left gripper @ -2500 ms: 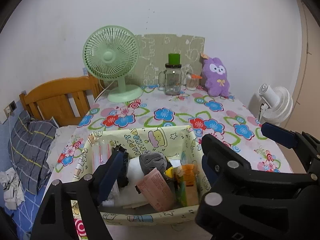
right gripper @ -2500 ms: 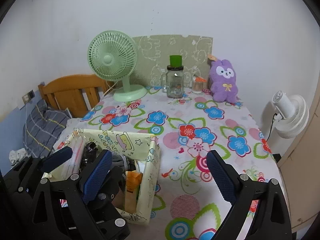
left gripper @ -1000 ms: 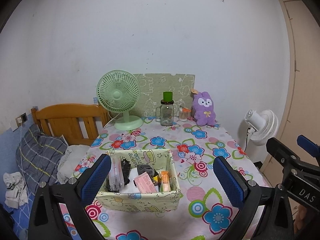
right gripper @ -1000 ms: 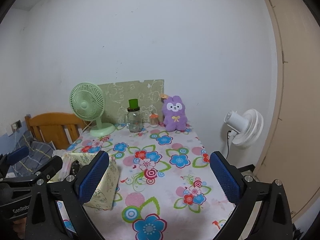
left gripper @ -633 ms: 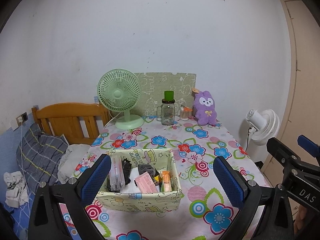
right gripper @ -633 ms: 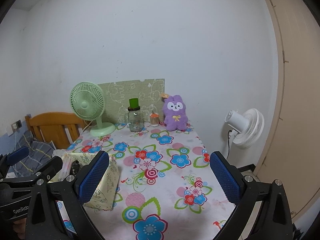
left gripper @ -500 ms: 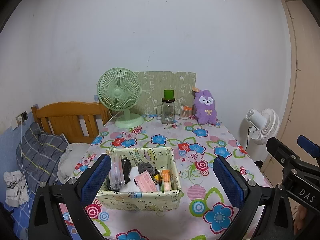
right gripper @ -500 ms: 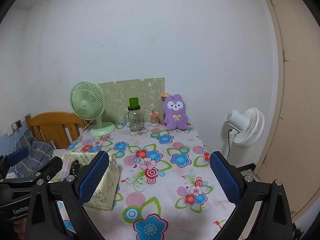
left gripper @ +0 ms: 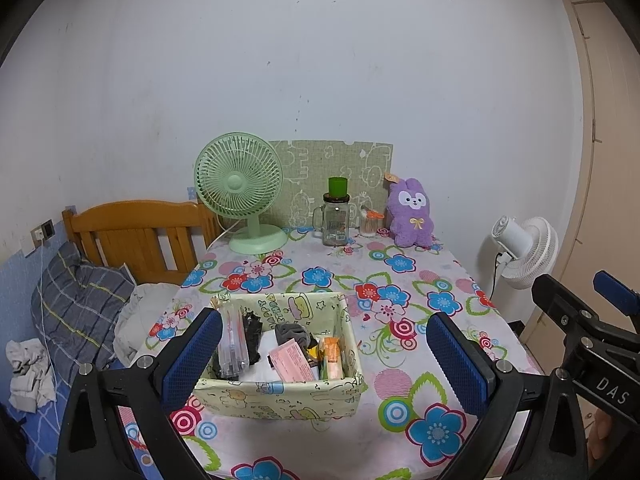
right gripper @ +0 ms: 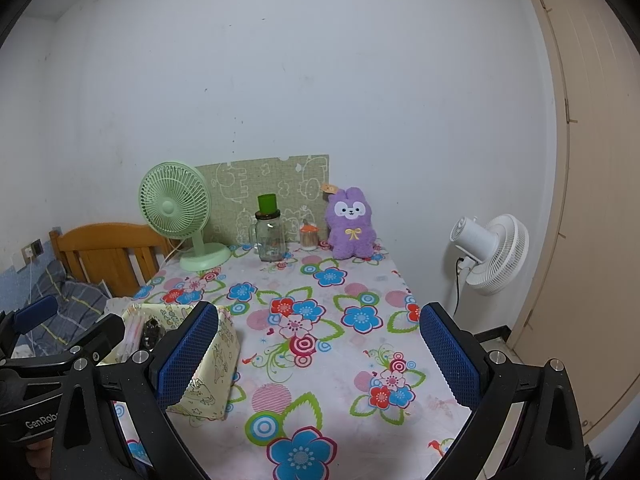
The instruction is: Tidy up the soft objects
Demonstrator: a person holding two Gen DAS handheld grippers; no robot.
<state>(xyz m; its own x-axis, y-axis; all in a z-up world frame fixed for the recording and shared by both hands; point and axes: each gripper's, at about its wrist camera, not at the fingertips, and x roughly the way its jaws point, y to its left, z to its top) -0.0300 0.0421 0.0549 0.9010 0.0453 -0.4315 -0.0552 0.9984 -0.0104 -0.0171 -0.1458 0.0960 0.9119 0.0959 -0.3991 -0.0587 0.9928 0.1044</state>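
Observation:
A pale yellow-green fabric box sits at the near left of the flowered table. It holds a grey rolled sock, a pink packet, an orange packet and a clear pouch. A purple plush rabbit sits upright at the far edge against the wall, also seen in the right wrist view. My left gripper hangs open above and in front of the box, holding nothing. My right gripper is open over the table's middle, to the right of the box.
A green desk fan, a glass jar mug with a green lid and a small orange-lidded jar stand along the far edge. A white floor fan and a door are right of the table. A wooden headboard and bed lie left.
Both grippers have drawn back and up from the box since 2.5 s ago, so the whole table now shows. Over the last second the views barely shift.

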